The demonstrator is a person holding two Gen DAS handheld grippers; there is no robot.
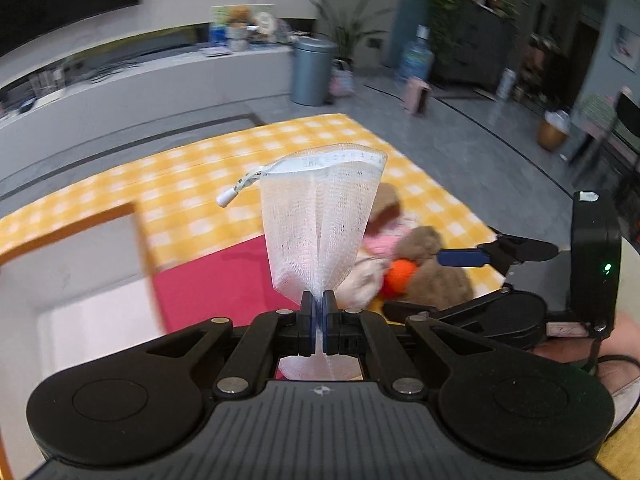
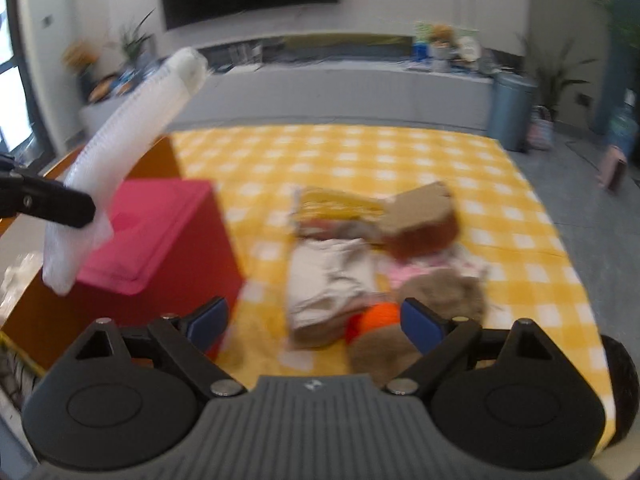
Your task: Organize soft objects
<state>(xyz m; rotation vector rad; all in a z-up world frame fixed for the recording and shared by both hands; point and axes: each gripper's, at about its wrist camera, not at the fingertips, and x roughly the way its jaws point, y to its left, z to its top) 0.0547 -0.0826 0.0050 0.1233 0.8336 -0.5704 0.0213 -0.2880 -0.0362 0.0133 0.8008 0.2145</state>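
Observation:
My left gripper (image 1: pixel 318 304) is shut on a white mesh pouch (image 1: pixel 320 216) that stands up from its jaws, drawstring end on top. The same white mesh pouch (image 2: pixel 120 152) shows at the left of the right wrist view, held above a red box (image 2: pixel 160 236). My right gripper (image 2: pixel 316 320) is open with nothing between its fingers. It hovers over a heap of soft things on the yellow checked cloth (image 2: pixel 360 152): a beige folded cloth (image 2: pixel 328 280), an orange ball (image 2: pixel 380 316), a brown plush toy (image 2: pixel 444 288) and a pink cloth (image 2: pixel 404 272).
The red box (image 1: pixel 224 280) sits beside a wooden-framed white tray (image 1: pixel 80 280) at the left. A brown block (image 2: pixel 424 216) and a yellow packet (image 2: pixel 336 200) lie behind the heap. A grey bin (image 1: pixel 312 68) stands on the floor beyond the table.

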